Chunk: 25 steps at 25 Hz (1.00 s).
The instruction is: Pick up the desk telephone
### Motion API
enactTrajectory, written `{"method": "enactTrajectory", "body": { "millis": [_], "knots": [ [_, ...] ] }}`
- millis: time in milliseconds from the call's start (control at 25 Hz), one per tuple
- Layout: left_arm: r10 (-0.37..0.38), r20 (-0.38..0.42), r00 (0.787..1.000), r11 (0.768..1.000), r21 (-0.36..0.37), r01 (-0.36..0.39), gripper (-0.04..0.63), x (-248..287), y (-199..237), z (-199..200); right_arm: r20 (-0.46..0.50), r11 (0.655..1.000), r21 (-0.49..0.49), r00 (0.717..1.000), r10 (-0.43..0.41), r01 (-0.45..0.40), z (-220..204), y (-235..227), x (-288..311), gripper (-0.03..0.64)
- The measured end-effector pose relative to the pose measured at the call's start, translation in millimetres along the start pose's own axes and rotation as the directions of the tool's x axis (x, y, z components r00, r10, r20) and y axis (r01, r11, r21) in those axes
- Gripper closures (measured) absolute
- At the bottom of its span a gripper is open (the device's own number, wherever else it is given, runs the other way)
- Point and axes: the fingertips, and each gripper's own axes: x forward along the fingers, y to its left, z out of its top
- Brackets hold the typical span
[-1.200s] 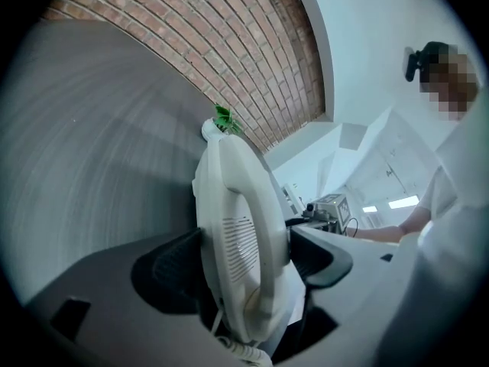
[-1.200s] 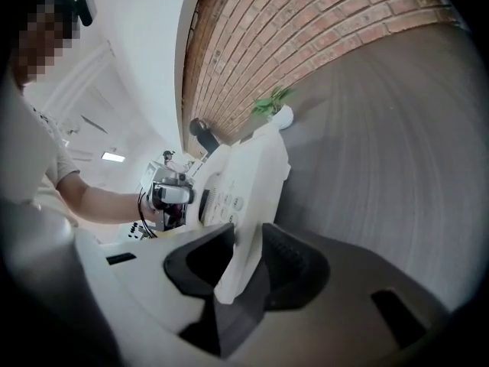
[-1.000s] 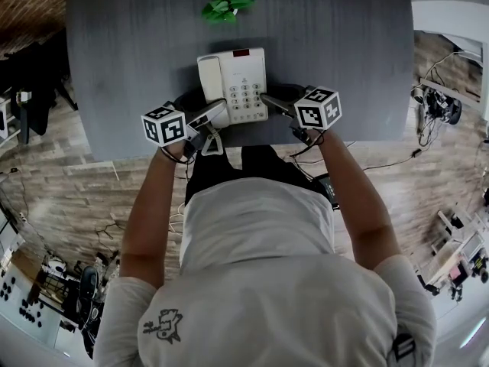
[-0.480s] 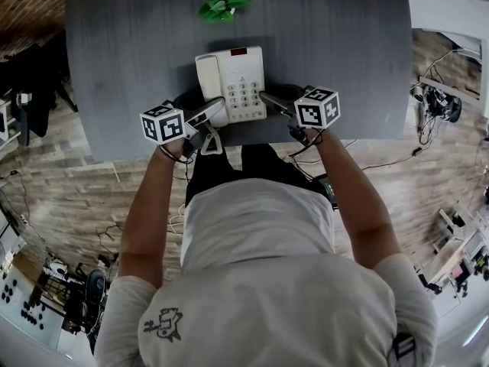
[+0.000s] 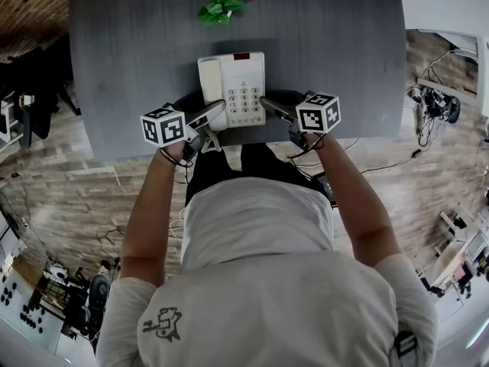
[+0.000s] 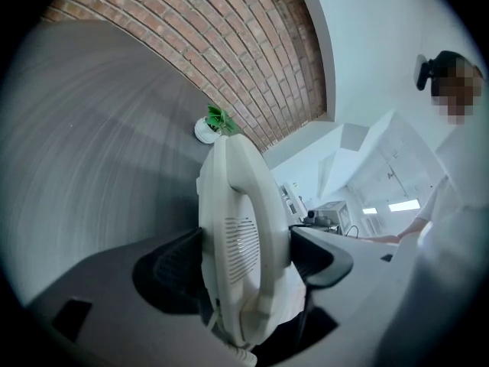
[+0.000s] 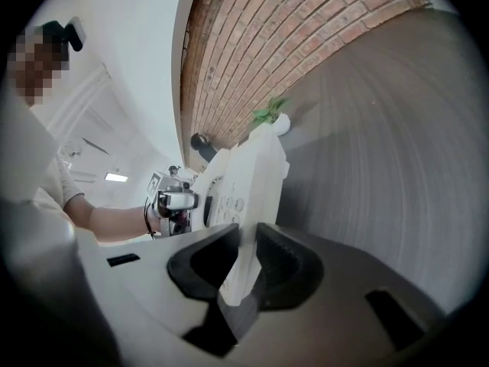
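The white plastic desk telephone (image 5: pixel 233 89) is at the near edge of the dark grey wooden table (image 5: pixel 344 52), right between the person's two claws. The black left claw (image 5: pixel 212 114) is clamped tight on the handset side of the phone. The black right claw (image 5: pixel 272 106) has just been closing, and its pads now squeeze the phone's thin right edge. A small green plant in a white pot (image 5: pixel 219 8) stands well behind the phone.
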Motion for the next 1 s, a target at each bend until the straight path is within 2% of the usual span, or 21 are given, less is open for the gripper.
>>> {"method": "enactTrajectory", "body": {
  "millis": [400,1000],
  "knots": [
    [0.008,0.039,0.999,0.999,0.036,-0.01,0.221,-6.2,-38.6,11.0,0.032,0.997,-0.073,0.999,-0.017,0.02,26.5,22.4,-32.8,0.543],
    [0.046,0.113,0.993,0.996,0.074,-0.055,0.224,-32.7,-71.0,21.1,0.066,0.993,-0.113,0.997,0.041,-0.033,40.5,54.0,-47.4,0.546]
  ]
}}
